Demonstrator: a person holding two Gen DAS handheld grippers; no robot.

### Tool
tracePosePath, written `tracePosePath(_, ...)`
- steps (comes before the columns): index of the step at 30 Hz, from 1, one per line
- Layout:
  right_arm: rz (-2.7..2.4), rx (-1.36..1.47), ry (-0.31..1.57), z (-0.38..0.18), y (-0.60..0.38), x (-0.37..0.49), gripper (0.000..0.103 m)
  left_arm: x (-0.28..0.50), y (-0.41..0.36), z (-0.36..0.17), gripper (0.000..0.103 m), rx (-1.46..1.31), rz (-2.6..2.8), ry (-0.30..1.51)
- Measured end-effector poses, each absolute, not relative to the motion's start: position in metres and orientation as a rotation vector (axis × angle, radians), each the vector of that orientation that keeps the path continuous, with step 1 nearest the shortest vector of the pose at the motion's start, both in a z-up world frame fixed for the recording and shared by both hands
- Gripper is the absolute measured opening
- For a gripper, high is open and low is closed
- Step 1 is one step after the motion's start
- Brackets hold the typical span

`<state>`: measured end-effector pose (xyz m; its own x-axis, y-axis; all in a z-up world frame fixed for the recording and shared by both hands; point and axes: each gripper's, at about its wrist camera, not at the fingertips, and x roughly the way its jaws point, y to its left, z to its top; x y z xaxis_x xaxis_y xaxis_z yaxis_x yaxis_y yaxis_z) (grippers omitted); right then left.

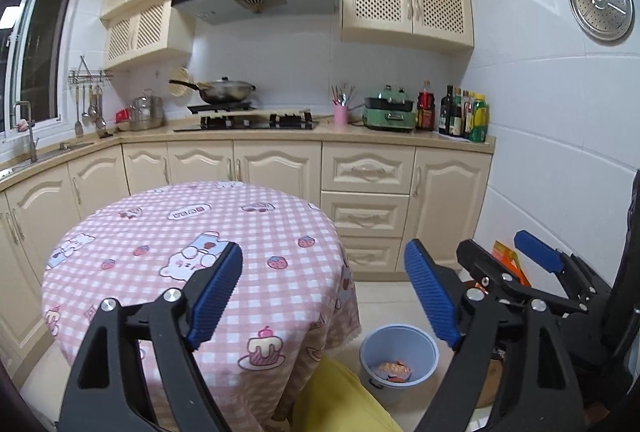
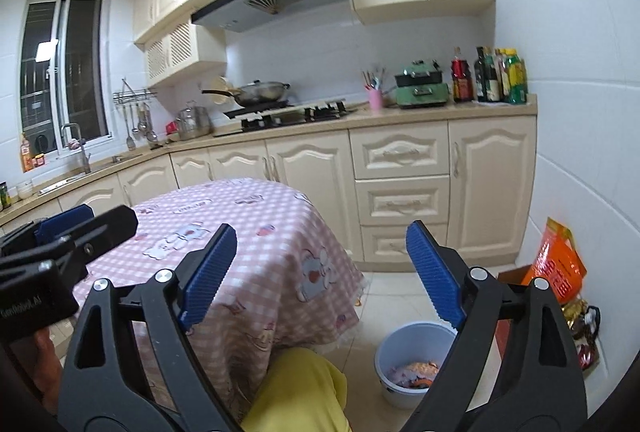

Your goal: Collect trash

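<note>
Both grippers empty: left gripper (image 1: 324, 292) fingers spread wide, nothing between; right gripper (image 2: 322, 274) likewise wide apart, nothing held. Trash (image 1: 394, 370) lay in bottom of grey bin (image 1: 400, 336) on floor, just beside bench with pink checked cloth (image 1: 192, 232). Bench top showed no loose litter in either view. Judged: collecting looked nearly or fully done. Orange bag (image 2: 558, 264) and wrappers by right wall possibly left; unclear whether trash.
</note>
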<state>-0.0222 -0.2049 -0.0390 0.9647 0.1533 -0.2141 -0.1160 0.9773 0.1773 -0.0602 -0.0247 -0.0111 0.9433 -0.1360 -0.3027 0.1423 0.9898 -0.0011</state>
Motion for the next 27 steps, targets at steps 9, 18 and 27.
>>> tracePosePath(9, 0.131, 0.134, 0.204, -0.034, -0.194, -0.043, 0.088, -0.09, -0.014, -0.006, 0.087, 0.008, -0.09, 0.232)
tracePosePath(18, 0.095, 0.104, 0.187, -0.034, -0.19, -0.058, 0.089, -0.098, -0.003, -0.008, 0.091, -0.008, -0.061, 0.233)
tracePosePath(27, 0.077, 0.125, 0.203, -0.038, -0.195, -0.059, 0.09, -0.096, -0.001, -0.016, 0.092, -0.009, -0.066, 0.274)
